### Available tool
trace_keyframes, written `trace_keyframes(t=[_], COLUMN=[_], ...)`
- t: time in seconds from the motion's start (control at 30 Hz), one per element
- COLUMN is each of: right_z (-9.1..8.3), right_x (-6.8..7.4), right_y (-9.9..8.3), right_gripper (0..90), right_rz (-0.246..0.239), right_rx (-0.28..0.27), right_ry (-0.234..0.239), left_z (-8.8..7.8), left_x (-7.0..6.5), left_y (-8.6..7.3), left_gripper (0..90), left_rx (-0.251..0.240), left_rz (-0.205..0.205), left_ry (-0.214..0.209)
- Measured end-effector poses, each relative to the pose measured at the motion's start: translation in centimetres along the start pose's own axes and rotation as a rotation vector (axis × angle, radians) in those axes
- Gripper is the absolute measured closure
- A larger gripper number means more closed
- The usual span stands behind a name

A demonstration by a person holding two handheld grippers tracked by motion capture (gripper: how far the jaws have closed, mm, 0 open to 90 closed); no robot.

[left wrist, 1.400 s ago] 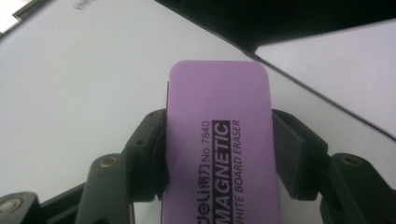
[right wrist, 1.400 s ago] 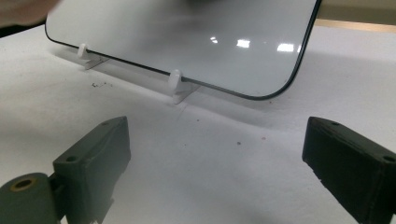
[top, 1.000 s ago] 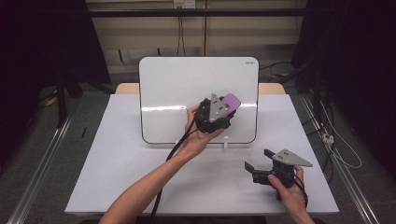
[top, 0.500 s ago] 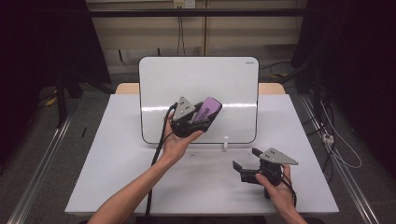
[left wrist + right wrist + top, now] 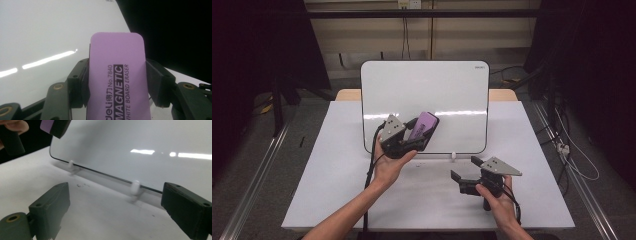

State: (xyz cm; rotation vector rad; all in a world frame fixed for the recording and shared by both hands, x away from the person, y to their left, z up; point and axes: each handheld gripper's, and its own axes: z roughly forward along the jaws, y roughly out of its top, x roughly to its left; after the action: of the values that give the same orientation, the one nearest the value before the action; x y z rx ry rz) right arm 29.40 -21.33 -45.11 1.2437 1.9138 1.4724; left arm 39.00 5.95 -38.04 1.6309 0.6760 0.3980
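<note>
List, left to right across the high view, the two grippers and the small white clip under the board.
Left gripper clamped on the purple rectangular magnetic eraser → small white board clip → right gripper, jaws apart.

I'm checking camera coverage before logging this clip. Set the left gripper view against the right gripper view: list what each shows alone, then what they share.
Left gripper view alone: the print on the purple eraser, reading MAGNETIC WHITE BOARD ERASER, and the left gripper with both jaws shut on the eraser's sides.

Right gripper view alone: the right gripper with jaws wide apart and nothing between them, the whiteboard's two small white feet on the table, and a few dark specks near them.

Both: the glossy whiteboard with light streaks, and the eraser.
</note>
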Motion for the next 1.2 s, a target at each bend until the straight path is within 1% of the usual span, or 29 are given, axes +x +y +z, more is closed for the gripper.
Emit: trace_keyframes(t=[0.03, 0.13, 0.2, 0.23, 0.3, 0.33, 0.47, 0.57, 0.6, 0.7, 0.77, 0.87, 0.9, 0.93, 1.0, 1.07, 1.1, 1.13, 1.2], right_z=[0.2, 0.6, 0.9, 1.0, 1.3, 1.5, 2.3, 2.9, 3.2, 3.8, 4.3, 4.9, 5.0, 5.2, 5.5, 5.7, 5.9, 6.1, 6.3], right_x=[0.2, 0.8, 1.2, 1.4, 1.8, 2.0, 2.8, 3.4, 3.6, 4.2, 4.6, 5.0, 5.1, 5.2, 5.4, 5.5, 5.6, 5.7, 5.9], right_y=[0.1, 0.3, 0.4, 0.5, 0.7, 0.8, 1.3, 1.8, 1.9, 2.2, 2.4, 2.7, 2.8, 2.8, 2.8, 2.6, 2.6, 2.6, 2.5], right_gripper=[8.0, 7.5, 7.1, 6.6, 6.1, 5.4, 2.2, 2.0, 2.1, 3.2, 3.3, 7.1, 9.8, 12.6, 17.8, 21.1, 24.5, 27.9, 29.9], right_rz=[0.001, 0.029, 0.032, 0.044, 0.055, 0.061, 0.063, 0.073, 0.078, 0.087, 0.119, 0.141, 0.154, 0.165, 0.185, 0.22, 0.239, 0.255, 0.269], right_rx=[-0.006, -0.025, -0.034, -0.039, -0.051, -0.06, -0.111, -0.13, -0.138, -0.151, -0.166, -0.183, -0.191, -0.195, -0.19, -0.185, -0.185, -0.185, -0.192], right_ry=[0.002, 0.025, 0.031, 0.038, 0.047, 0.057, 0.096, 0.102, 0.11, 0.127, 0.141, 0.152, 0.158, 0.157, 0.163, 0.168, 0.175, 0.195, 0.194], left_z=[-0.3, -1.1, -1.7, -1.9, -2.4, -2.5, -2.9, -3.2, -3.2, -3.3, -3.3, -3.2, -3.2, -3.1, -3.1, -3.1, -3.1, -3.0, -3.0], left_x=[0.0, 0.1, 0.3, 0.4, 0.5, 0.6, 0.9, 1.0, 1.1, 1.4, 1.4, 1.4, 1.4, 1.4, 1.4, 1.3, 1.2, 1.2, 1.1], left_y=[0.0, -0.2, -0.4, -0.5, -0.6, -0.7, -1.0, -1.1, -1.1, -1.2, -1.4, -1.4, -1.5, -1.5, -1.5, -1.5, -1.5, -1.6, -1.7], left_gripper=[41.2, 41.2, 41.2, 41.2, 41.2, 41.2, 41.2, 41.2, 41.2, 41.2, 41.2, 41.2, 41.2, 41.2, 41.2, 41.2, 41.2, 41.2, 41.2], left_rx=[-0.001, -0.009, -0.016, -0.019, -0.019, -0.025, -0.024, -0.037, -0.04, -0.043, -0.044, -0.039, -0.039, -0.04, -0.043, -0.044, -0.044, -0.046, -0.043], left_rz=[0.0, -0.006, -0.013, -0.02, -0.035, -0.039, -0.045, -0.072, -0.081, -0.087, -0.095, -0.092, -0.1, -0.099, -0.097, -0.093, -0.094, -0.096, -0.092], left_ry=[0.002, 0.014, 0.022, 0.029, 0.044, 0.044, 0.047, 0.052, 0.05, 0.06, 0.067, 0.071, 0.069, 0.068, 0.07, 0.069, 0.069, 0.071, 0.07])
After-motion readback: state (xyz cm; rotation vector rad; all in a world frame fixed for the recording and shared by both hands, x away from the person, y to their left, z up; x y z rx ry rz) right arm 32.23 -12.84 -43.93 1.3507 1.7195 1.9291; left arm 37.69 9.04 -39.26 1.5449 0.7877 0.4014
